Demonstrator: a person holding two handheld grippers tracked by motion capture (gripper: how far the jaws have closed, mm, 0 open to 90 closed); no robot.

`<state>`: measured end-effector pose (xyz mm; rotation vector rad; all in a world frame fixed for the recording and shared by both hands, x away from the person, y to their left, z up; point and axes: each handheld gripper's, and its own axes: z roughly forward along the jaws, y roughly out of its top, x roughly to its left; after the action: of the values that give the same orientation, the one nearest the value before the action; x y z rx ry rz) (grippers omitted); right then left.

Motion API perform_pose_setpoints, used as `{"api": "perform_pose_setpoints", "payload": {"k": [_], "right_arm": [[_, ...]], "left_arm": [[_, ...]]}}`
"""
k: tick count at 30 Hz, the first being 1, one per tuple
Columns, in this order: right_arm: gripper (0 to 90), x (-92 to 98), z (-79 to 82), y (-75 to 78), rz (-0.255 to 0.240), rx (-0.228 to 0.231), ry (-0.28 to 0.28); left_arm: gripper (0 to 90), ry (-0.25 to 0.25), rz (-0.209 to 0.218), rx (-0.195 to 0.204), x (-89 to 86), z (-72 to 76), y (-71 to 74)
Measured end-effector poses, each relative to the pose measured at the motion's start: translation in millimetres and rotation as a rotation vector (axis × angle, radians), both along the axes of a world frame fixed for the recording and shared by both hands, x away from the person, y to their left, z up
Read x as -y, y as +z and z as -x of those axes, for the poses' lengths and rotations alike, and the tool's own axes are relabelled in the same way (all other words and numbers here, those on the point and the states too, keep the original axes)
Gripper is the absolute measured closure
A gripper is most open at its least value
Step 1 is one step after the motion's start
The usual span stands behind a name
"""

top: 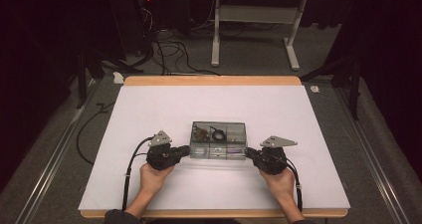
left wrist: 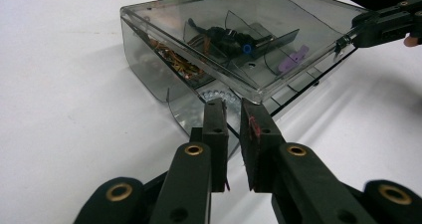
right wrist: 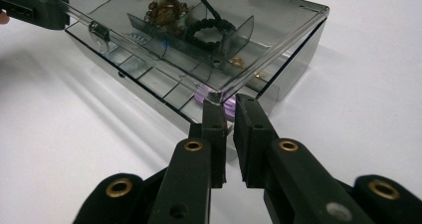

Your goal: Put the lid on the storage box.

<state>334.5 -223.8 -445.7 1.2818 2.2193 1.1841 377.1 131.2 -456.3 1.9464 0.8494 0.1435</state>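
While both hands rest near the desk's (top: 149, 104) front edge, I see the clear smoky box (top: 218, 140) lying a little toward six o'clock of the white desk's middle in the high view. My left tool (top: 188, 150) meets the box at its nine o'clock end and my right tool (top: 247, 152) at its three o'clock end.

Along the left tool's own view, its jaws stand nearly together with a thin gap, tips at the near corner of the lid (left wrist: 239, 30). The lid edge seems to sit in that gap, but I cannot tell whether the pads press on it. The right tool shows the same narrow gap, tips right at the lid's corner, and again a firm pinch is beyond what I can tell.

Inside, dividers split the box into compartments. A black cord ring (right wrist: 206, 32) lies in a middle cell, and a brownish tangle of beads or wire (right wrist: 165, 10) sits in the cell at its ten o'clock. A small purple piece (left wrist: 293, 57) rests in a front cell, and a blue bit (left wrist: 247, 49) lies beside the black ring.
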Motion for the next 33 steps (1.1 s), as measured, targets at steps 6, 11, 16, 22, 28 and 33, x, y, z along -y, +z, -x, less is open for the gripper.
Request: {"api": "perform_pose_setpoints", "payload": {"k": [6, 11, 16, 22, 28, 33], "right_arm": [[84.5, -0.4, 4.0, 0.9, 0.002, 0.003, 0.006], [84.5, 2.2, 7.1, 1.1, -0.001, 0.009, 0.005], [83.9, 5.5, 9.4, 1.4, -0.002, 0.007, 0.002], [83.5, 9.2, 10.7, -2.4, 0.009, -0.005, -0.003], [82.1, 10.1, 10.0, -4.8, 0.012, -0.013, -0.001], [80.8, 10.5, 9.1, -7.2, 0.010, -0.026, -0.008]], "left_arm": [[81.4, -0.004, 0.001, 0.002, 0.3, 1.6, 0.4], [81.0, -0.002, -0.005, 0.013, -0.1, 3.6, 1.7], [80.6, -0.001, -0.007, 0.014, -1.5, 5.4, 0.3], [80.4, 0.003, -0.005, 0.002, -3.5, 7.2, -3.7], [79.8, 0.004, -0.012, -0.009, -4.9, 6.6, -6.0], [78.3, 0.009, -0.020, -0.009, -7.0, 6.5, -5.6]]}}
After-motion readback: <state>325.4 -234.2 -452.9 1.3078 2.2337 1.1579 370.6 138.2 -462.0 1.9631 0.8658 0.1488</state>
